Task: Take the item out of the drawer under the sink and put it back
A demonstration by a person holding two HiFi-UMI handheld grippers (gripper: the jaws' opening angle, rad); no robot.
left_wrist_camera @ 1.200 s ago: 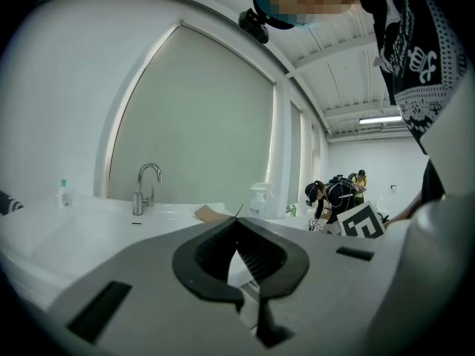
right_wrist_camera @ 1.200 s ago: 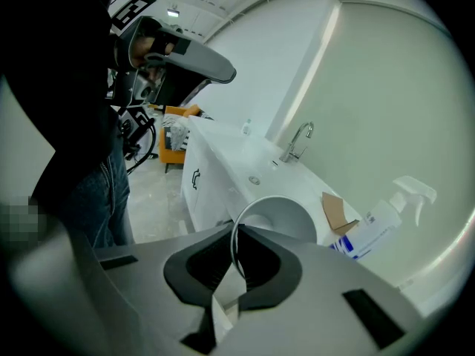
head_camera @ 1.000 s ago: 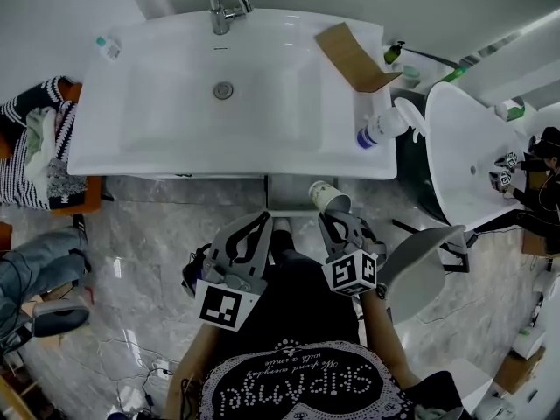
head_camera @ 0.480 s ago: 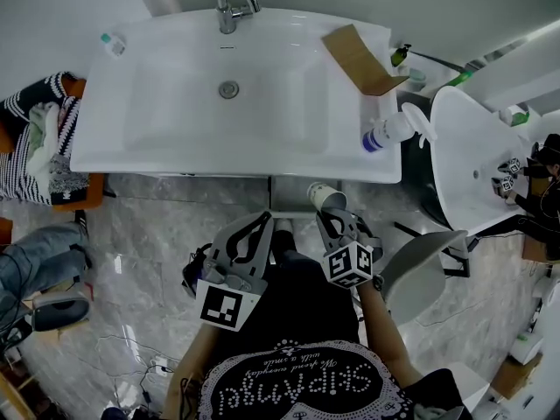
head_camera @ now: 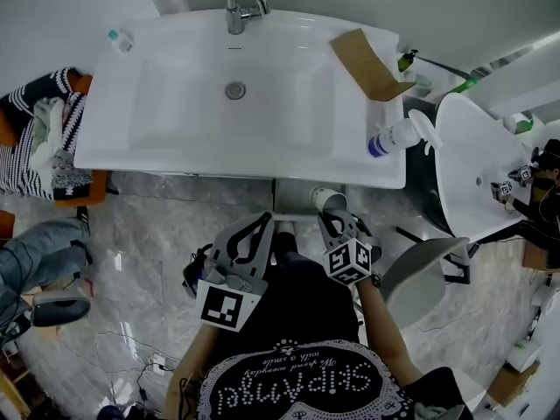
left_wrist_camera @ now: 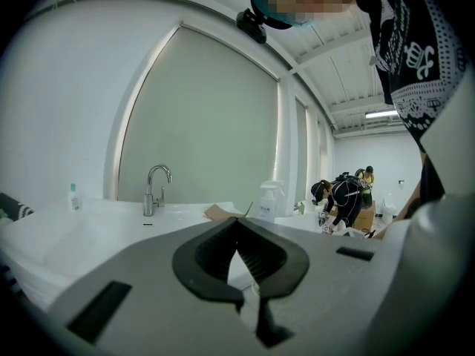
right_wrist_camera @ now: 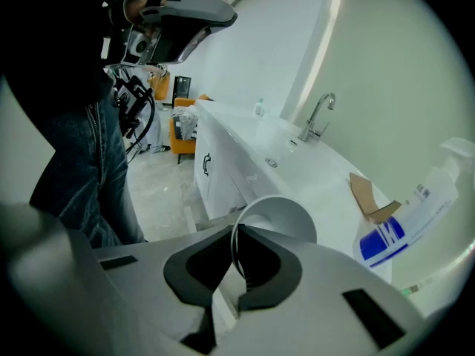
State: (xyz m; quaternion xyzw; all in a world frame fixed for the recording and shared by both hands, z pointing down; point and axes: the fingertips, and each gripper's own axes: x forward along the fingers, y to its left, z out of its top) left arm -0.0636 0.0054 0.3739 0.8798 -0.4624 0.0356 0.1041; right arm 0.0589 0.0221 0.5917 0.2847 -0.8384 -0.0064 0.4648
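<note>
Left gripper: jaws pressed together, empty, in the same spot as before, just off the sink front edge. Right gripper: clamped on the paper cup rim. Both sit lower than a second ago, the cup just off that front edge, right of centre.

Grippers: two, the left gripper and the right gripper.
Marker cubes: two, one marker cube on the left gripper, one on the right.
Paper cup: one.
Basins: two, the wide sink and a second basin beside it.
Faucet: one, on the wide sink.
Spray bottle: one.
Small bottle: one.
Cardboard piece: one.
White chair: one.
</note>
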